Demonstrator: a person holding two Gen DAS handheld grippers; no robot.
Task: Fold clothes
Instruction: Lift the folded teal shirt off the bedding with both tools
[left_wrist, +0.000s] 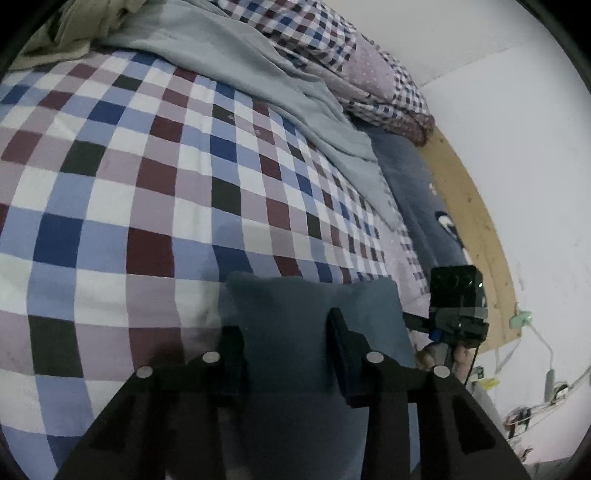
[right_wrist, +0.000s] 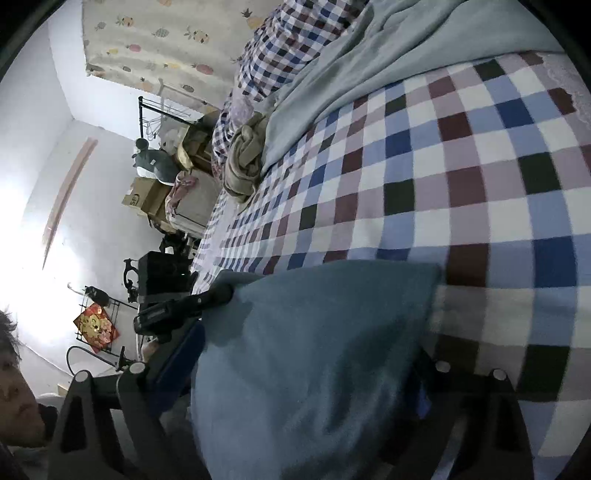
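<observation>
A teal-blue folded cloth (left_wrist: 295, 306) lies on the checked bed sheet (left_wrist: 147, 192). My left gripper (left_wrist: 282, 321) stands open, with the cloth filling the gap between its fingers and partly covering the left one. In the right wrist view the same cloth (right_wrist: 314, 350) spreads wide between the fingers of my right gripper (right_wrist: 310, 343), which is open. There the left gripper (right_wrist: 221, 291) reaches the cloth's far left corner. In the left wrist view the right gripper (left_wrist: 417, 321) sits just off the cloth's right edge.
A grey-blue blanket (left_wrist: 240, 62) and a checked quilt (left_wrist: 332, 44) lie along the far side of the bed. A crumpled beige garment (right_wrist: 243, 162) sits at one end and a blue item (left_wrist: 417, 192) by the wooden board (left_wrist: 465, 206). Boxes (right_wrist: 144, 195) and a person's head (right_wrist: 14, 387) are beside the bed.
</observation>
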